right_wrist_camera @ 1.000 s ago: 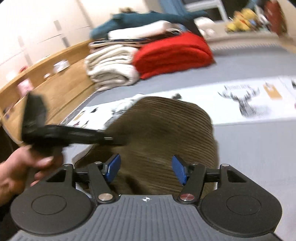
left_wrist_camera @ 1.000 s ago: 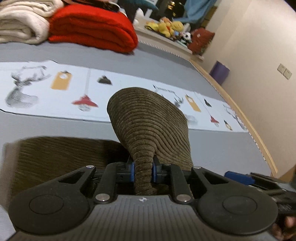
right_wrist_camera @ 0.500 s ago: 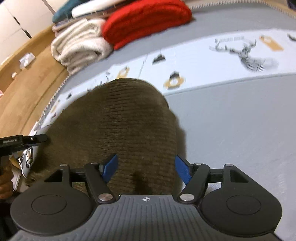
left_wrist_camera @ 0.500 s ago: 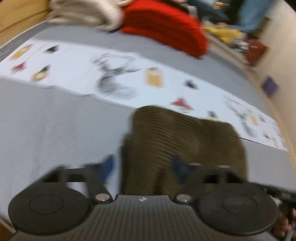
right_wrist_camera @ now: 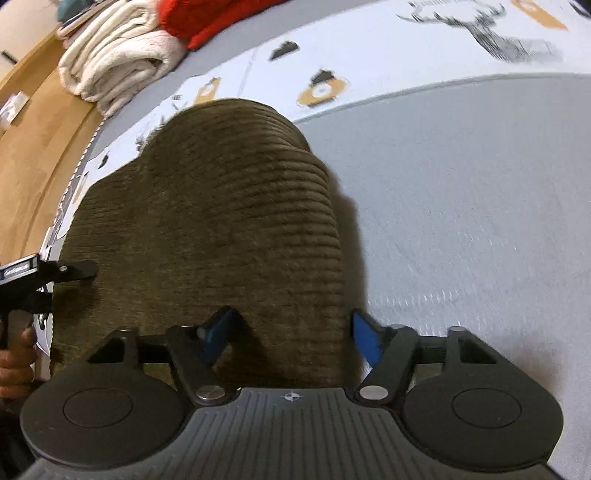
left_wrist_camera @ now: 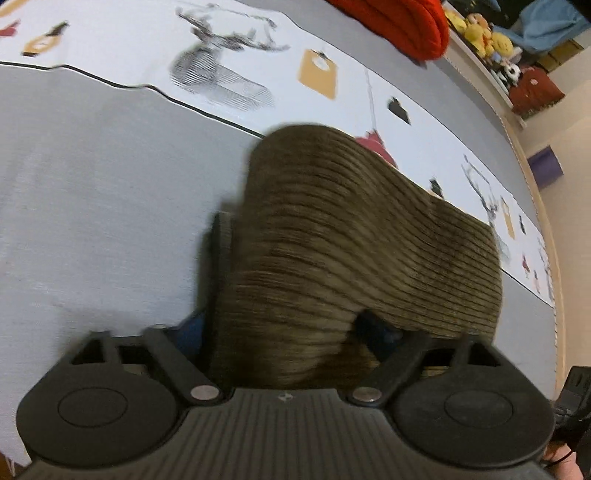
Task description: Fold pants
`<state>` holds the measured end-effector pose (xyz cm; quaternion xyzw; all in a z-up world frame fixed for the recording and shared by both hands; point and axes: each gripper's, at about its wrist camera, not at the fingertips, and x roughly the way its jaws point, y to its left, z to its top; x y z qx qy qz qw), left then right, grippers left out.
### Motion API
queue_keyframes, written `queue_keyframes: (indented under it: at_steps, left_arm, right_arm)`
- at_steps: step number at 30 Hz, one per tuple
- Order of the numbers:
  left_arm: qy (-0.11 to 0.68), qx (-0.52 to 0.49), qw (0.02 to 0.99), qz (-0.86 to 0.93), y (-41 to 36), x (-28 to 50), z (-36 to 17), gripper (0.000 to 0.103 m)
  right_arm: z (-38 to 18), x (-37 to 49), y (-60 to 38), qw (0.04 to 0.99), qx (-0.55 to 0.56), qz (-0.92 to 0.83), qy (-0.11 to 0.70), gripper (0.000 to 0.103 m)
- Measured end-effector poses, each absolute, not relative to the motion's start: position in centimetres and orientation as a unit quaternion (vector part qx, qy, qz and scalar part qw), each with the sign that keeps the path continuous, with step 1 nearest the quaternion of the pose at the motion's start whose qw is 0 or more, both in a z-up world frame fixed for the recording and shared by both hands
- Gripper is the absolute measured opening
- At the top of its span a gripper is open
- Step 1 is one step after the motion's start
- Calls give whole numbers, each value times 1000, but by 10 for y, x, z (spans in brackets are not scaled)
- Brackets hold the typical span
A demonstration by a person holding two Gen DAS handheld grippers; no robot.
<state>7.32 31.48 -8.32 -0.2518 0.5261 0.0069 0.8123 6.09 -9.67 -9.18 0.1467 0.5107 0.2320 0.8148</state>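
Brown corduroy pants (left_wrist_camera: 351,229) lie in a thick folded bundle on the grey bed cover (left_wrist_camera: 92,206). My left gripper (left_wrist_camera: 288,325) points down at the bundle's near end. Its jaws stand wide and are closing, with the fabric bulging up between them and hiding the right pad. In the right wrist view the pants (right_wrist_camera: 221,206) fill the middle. My right gripper (right_wrist_camera: 291,332) straddles the near right fold, its jaws closing. The right blue pad (right_wrist_camera: 365,339) stands just clear of the cloth. The left gripper's tip (right_wrist_camera: 48,273) shows at the left edge, held by a hand.
A white printed runner (left_wrist_camera: 221,55) with deer and lamps crosses the cover beyond the pants. A red blanket (left_wrist_camera: 399,22) and cream blankets (right_wrist_camera: 118,62) are stacked at the far end. Plush toys (left_wrist_camera: 484,33) and a purple bin (left_wrist_camera: 545,171) lie beyond. A wooden rim (right_wrist_camera: 40,155) borders the left.
The left gripper let go of the pinched ridge of corduroy, opened wide and swung down over the bundle. The right gripper sank closer to the pants, which now lie flatter.
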Motion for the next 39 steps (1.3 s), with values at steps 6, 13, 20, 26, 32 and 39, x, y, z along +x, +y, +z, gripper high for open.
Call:
queue_keyframes:
  at_steps: [6, 13, 20, 26, 32, 39]
  left_arm:
    - [525, -207, 825, 30, 286, 90, -77, 67]
    - [527, -226, 818, -36, 218, 128, -77, 61]
    - [527, -213, 815, -114, 126, 169, -81, 57]
    - [520, -196, 820, -136, 100, 185, -89, 61]
    - [494, -133, 855, -87, 113, 180, -59, 83]
    - [357, -17, 926, -122, 94, 143, -6, 61]
  right_arm:
    - [-80, 63, -100, 832, 141, 240, 480, 20]
    - [-46, 95, -146, 852, 99, 189, 478, 18]
    - [-40, 139, -226, 835, 35, 153, 527, 17]
    - [-54, 141, -283, 842, 77, 95, 526, 18]
    - [-50, 131, -264, 857, 18, 93, 507, 34]
    - [-30, 117, -268, 889, -13, 86, 450, 37]
